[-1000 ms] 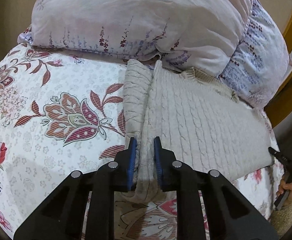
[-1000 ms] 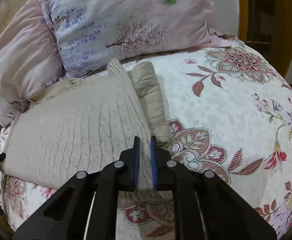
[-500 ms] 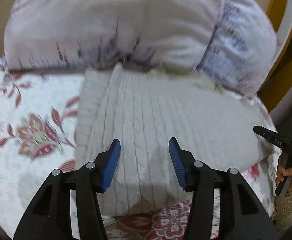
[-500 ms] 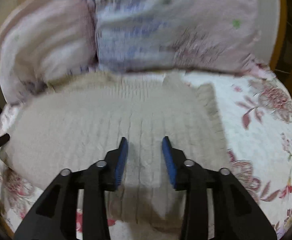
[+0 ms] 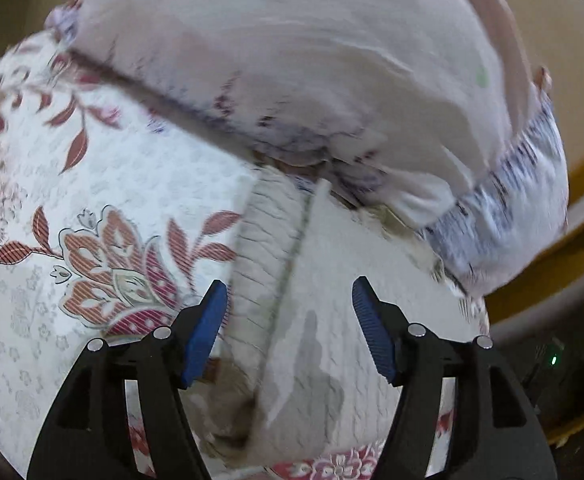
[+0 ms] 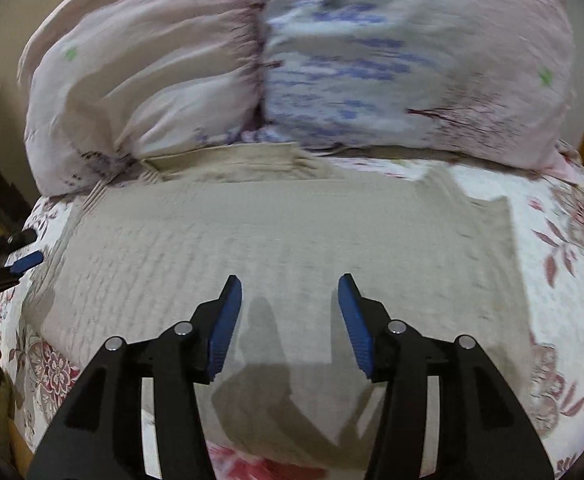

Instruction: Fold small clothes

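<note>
The fingers of the left gripper [image 5: 289, 330] and the right gripper [image 6: 289, 326] are spread apart and hold nothing, just above the beige knit sweater [image 6: 283, 256]. The sweater lies flat on the floral bedsheet [image 5: 91, 208], its far edge against the pillows [image 6: 292, 60]. One sleeve [image 5: 267, 240] on the left seems already folded in, so further folds are left, I think; no container is visible.
</note>
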`<action>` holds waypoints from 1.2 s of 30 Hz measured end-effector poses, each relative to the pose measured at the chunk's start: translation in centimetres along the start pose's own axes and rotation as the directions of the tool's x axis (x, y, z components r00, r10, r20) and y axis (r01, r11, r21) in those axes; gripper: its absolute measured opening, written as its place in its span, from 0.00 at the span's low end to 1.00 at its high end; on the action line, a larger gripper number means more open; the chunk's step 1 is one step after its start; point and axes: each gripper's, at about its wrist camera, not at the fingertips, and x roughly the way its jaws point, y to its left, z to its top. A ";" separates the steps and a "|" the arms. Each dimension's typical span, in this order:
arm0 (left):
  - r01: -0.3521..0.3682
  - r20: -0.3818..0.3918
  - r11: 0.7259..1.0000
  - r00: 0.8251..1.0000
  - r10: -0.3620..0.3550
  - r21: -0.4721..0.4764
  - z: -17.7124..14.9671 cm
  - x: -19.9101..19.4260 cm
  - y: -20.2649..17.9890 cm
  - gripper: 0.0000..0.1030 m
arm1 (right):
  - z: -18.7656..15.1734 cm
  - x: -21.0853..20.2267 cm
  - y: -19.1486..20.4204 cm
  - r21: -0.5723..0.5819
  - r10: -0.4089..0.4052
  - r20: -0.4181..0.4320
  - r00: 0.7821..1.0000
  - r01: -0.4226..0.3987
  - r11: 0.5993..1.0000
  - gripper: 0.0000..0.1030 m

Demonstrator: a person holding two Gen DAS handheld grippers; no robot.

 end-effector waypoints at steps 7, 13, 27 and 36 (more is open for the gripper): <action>0.048 -0.033 0.994 0.998 -0.052 -0.101 0.3 1.9 1.5 0.64 | 0.2 1.7 1.8 -0.063 -0.026 -0.004 1.000 0.026 0.998 0.49; 0.096 -0.031 0.987 0.994 -0.101 -0.131 0.3 2.6 1.4 0.65 | -0.4 2.4 2.4 -0.108 -0.059 -0.006 0.998 0.058 0.992 0.53; 0.118 -0.033 0.971 0.991 -0.128 -0.208 0.0 3.5 0.7 0.51 | -0.3 2.6 1.9 -0.085 -0.005 -0.020 1.000 0.003 0.996 0.58; 0.055 -0.050 0.982 0.997 -0.066 -0.183 0.2 3.9 -0.3 0.49 | -0.3 2.6 2.0 -0.098 -0.010 -0.017 1.000 0.008 0.995 0.58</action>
